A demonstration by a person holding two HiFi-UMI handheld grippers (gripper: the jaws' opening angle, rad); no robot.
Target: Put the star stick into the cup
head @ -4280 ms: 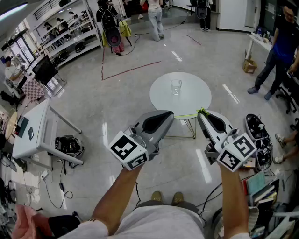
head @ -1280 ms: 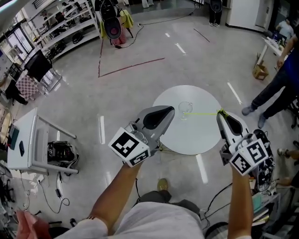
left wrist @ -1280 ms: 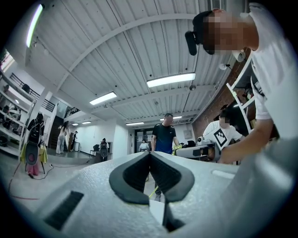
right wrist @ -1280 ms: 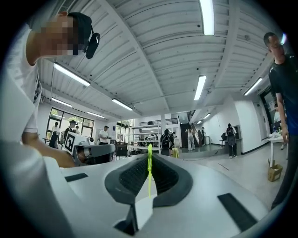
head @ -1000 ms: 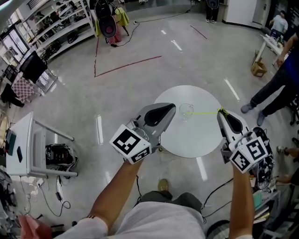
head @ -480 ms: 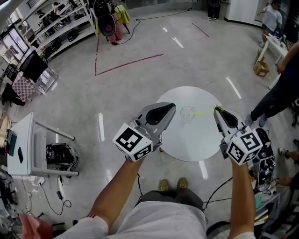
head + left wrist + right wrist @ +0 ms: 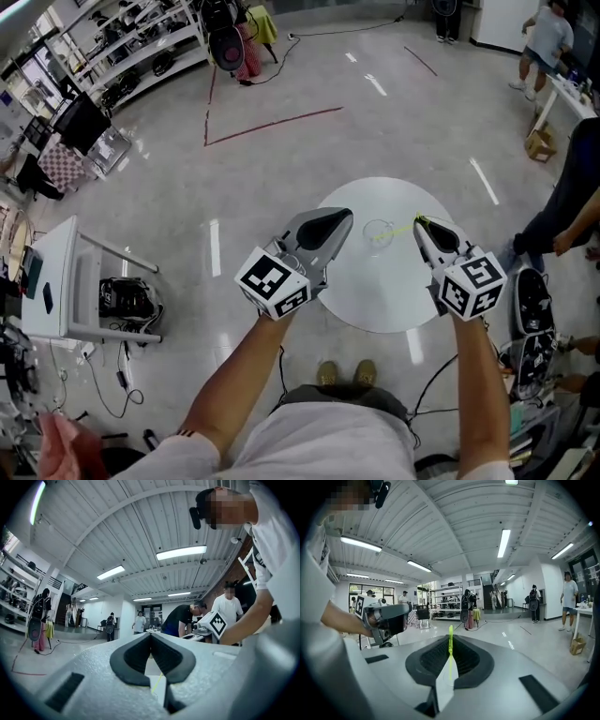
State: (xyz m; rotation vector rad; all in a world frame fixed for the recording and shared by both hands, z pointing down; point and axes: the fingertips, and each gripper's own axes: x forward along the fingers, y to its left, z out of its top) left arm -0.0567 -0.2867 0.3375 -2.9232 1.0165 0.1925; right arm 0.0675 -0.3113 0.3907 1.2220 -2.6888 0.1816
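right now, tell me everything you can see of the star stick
The star stick is a thin yellow-green rod, plastic by the look, pinched between the shut jaws of the right tool. In the head view it juts from the tool's tip toward the clear cup on the round white table. Its far end overlaps the cup; no star shape shows.

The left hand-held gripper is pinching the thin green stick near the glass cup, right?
No: the right hand-held gripper pinches the thin green stick, as the right gripper view shows. The left hand-held gripper holds nothing. The glass cup is indeed near.
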